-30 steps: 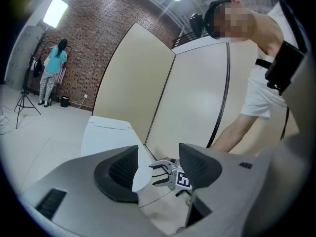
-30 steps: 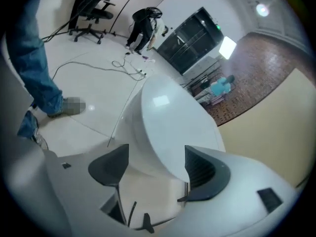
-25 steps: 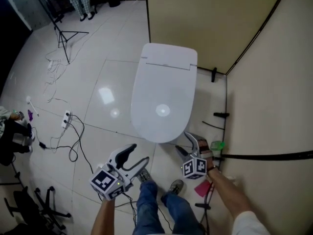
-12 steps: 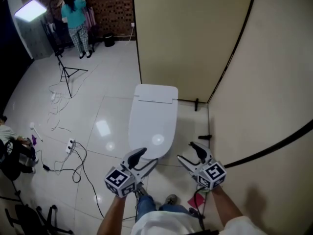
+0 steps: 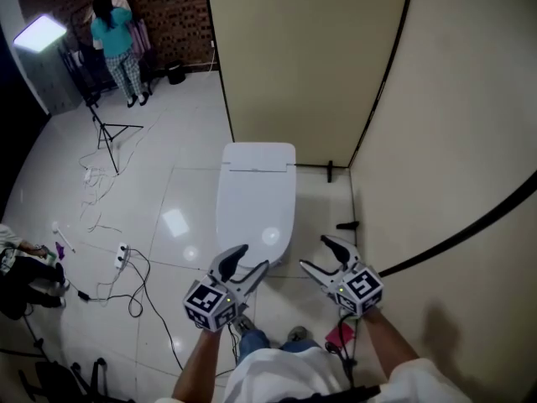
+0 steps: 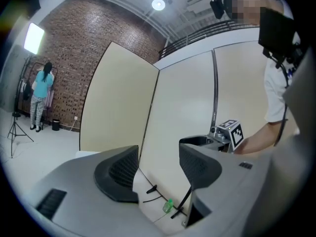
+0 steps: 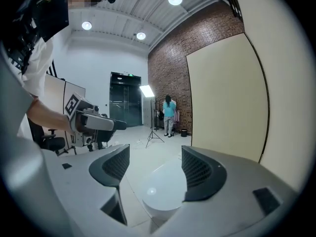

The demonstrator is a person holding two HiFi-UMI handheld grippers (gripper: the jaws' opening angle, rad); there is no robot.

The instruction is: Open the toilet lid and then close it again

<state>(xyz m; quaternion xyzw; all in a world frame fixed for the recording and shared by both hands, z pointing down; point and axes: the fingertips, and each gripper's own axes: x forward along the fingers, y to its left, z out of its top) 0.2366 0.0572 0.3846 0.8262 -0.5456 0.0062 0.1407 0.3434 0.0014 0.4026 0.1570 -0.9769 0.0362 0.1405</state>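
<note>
Toilet lid: closed flat, against beige partition. Left gripper and right gripper: near front end, clear of it, jaws apart, holding nothing.

We're looking at a white toilet on the glossy tiled floor, back against the beige partition, with its lid shut flat.

The left tool and the right tool have been raised, the toilet lid now left well below them; the right tool has been rolled.
</note>
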